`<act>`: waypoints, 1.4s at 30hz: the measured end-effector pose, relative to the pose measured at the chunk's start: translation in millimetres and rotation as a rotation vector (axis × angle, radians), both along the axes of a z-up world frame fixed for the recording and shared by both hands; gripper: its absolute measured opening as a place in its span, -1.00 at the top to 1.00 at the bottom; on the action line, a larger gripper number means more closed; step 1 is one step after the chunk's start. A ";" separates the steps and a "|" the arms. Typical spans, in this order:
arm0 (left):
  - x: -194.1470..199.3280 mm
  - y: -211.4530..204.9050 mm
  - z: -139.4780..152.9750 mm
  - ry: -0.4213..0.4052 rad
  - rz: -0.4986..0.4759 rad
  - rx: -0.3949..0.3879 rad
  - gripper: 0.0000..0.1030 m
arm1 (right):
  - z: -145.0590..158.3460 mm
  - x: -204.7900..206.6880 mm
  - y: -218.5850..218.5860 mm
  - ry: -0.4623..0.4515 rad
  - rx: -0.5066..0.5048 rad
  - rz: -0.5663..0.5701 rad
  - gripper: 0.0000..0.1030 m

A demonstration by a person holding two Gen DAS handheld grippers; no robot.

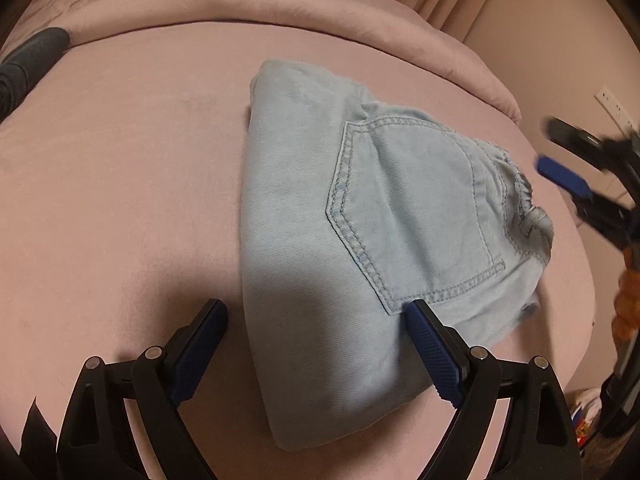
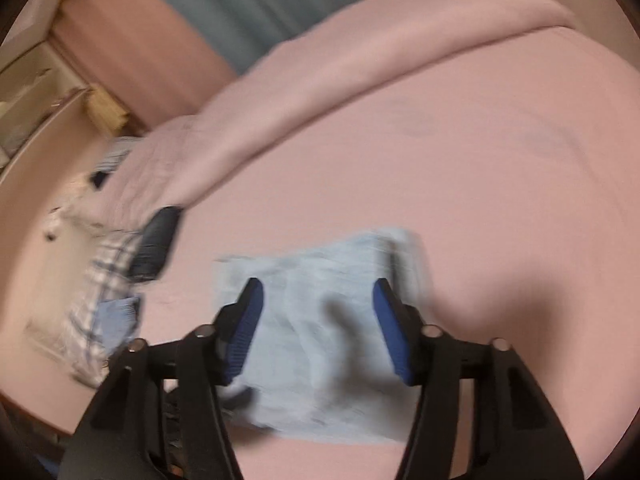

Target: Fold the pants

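The folded pants (image 1: 360, 240) lay on the bed (image 1: 120, 200); both my left gripper (image 1: 316, 312) and right gripper (image 2: 316, 292) had their fingers apart, holding nothing.

Pink bed sheet (image 1: 120, 180) — rolled pink duvet (image 1: 240, 12), plaid cloth (image 2: 100, 280)

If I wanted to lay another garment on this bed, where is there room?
Bare pink sheet lies between the folded jeans and the dark item at the far left. It is crowded near the plaid clothes.
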State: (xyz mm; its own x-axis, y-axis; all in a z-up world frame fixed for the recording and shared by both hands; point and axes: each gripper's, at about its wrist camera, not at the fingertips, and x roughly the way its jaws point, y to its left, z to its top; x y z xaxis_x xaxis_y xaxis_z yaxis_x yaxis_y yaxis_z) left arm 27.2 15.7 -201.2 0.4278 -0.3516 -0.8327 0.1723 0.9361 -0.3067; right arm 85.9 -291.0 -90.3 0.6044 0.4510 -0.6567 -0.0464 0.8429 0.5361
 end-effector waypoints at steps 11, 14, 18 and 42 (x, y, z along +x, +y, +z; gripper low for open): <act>-3.3 -7.8 -3.8 -0.026 -0.018 0.041 -0.87 | -59.6 27.2 16.4 0.075 -0.122 0.041 0.21; -9.6 -3.4 -2.7 -0.023 -0.006 0.025 -0.87 | -32.5 10.7 18.6 0.029 -0.149 0.068 0.11; -17.5 -1.8 -6.6 -0.029 -0.010 0.017 -0.87 | -14.5 -22.2 23.4 -0.005 -0.142 0.160 0.11; -20.9 44.3 6.1 -0.063 0.098 -0.183 -0.97 | -13.6 -56.6 54.7 -0.056 -0.376 0.152 -0.16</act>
